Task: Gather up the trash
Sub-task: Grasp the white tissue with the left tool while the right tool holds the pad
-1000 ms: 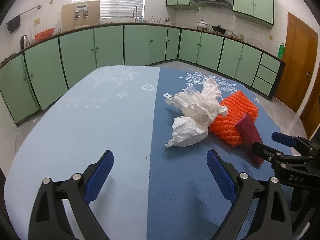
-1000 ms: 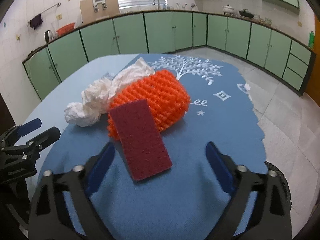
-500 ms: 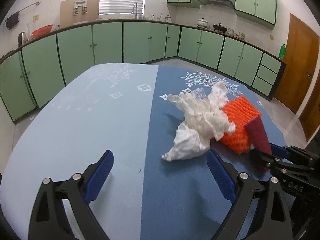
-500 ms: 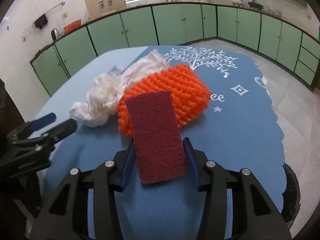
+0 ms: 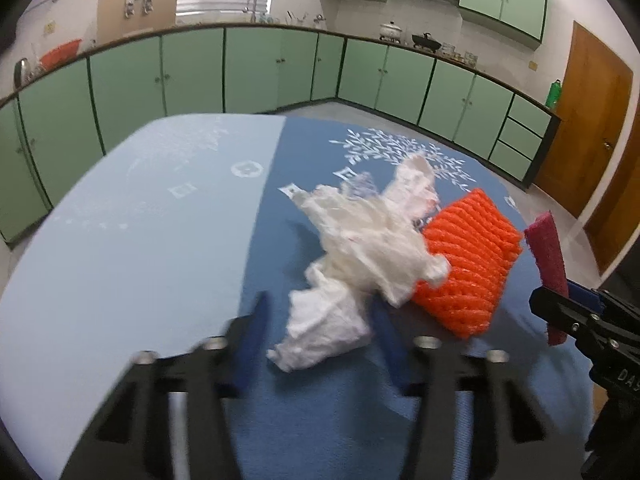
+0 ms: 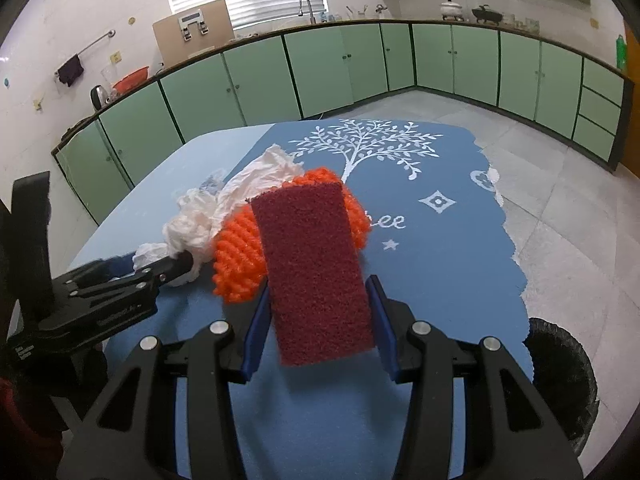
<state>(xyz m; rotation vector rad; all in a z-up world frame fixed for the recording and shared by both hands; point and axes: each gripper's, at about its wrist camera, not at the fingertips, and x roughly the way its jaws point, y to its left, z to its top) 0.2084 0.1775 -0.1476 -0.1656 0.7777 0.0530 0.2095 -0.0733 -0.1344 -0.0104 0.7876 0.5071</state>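
My right gripper clamped the maroon scouring pad & lifted it off the table. Left gripper moved fwd, jaws now closing round the crumpled white tissue.

The blue patterned tablecloth lay bare and passable from nine to twelve o'clock of the crumpled white tissue paper; at three o'clock of that paper the orange ribbed foam net touched it and blocked the way; beyond the net, the dark red rectangular scouring pad stood raised off the cloth; the cloth's far end with the white printed tree was open; a black-lined round bin sat off the table edge at four o'clock.
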